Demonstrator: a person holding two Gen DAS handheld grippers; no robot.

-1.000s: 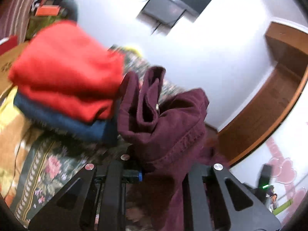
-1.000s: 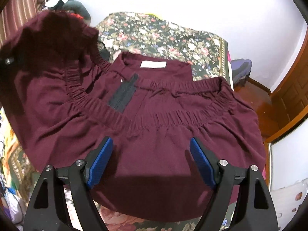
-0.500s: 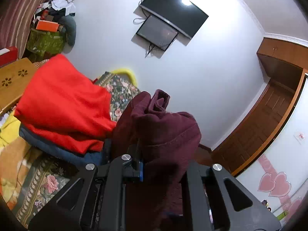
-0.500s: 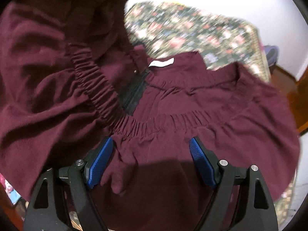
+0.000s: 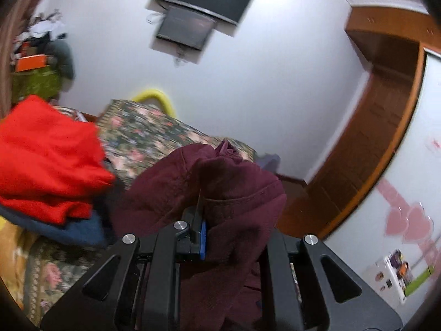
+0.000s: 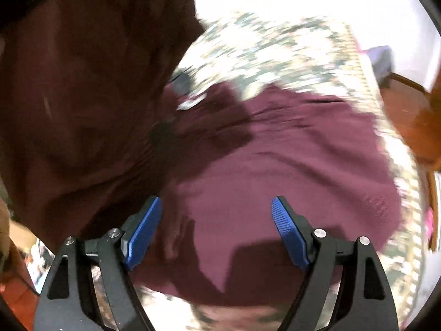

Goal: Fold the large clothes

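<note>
- Left gripper (image 5: 205,229): jaws nearly closed, clamping a bunched edge of the maroon garment (image 5: 220,193), which drapes over and beyond the fingers.
- Right gripper (image 6: 216,231): jaws wide apart, holding nothing; the rest of the garment lies spread directly ahead of its fingertips on the floral bedspread (image 6: 275,49).
- Beyond the left fingers, to the left: a stack of folded clothes (image 5: 46,162), red over blue.
- Status, as judged: earlier items folded and stacked; this garment's fold is only started, with smoothing and stacking left.

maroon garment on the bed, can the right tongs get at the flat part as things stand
Probably yes: the right tongs stand open just above the maroon garment, nothing between. The lifted fold hangs off to the side.
</note>
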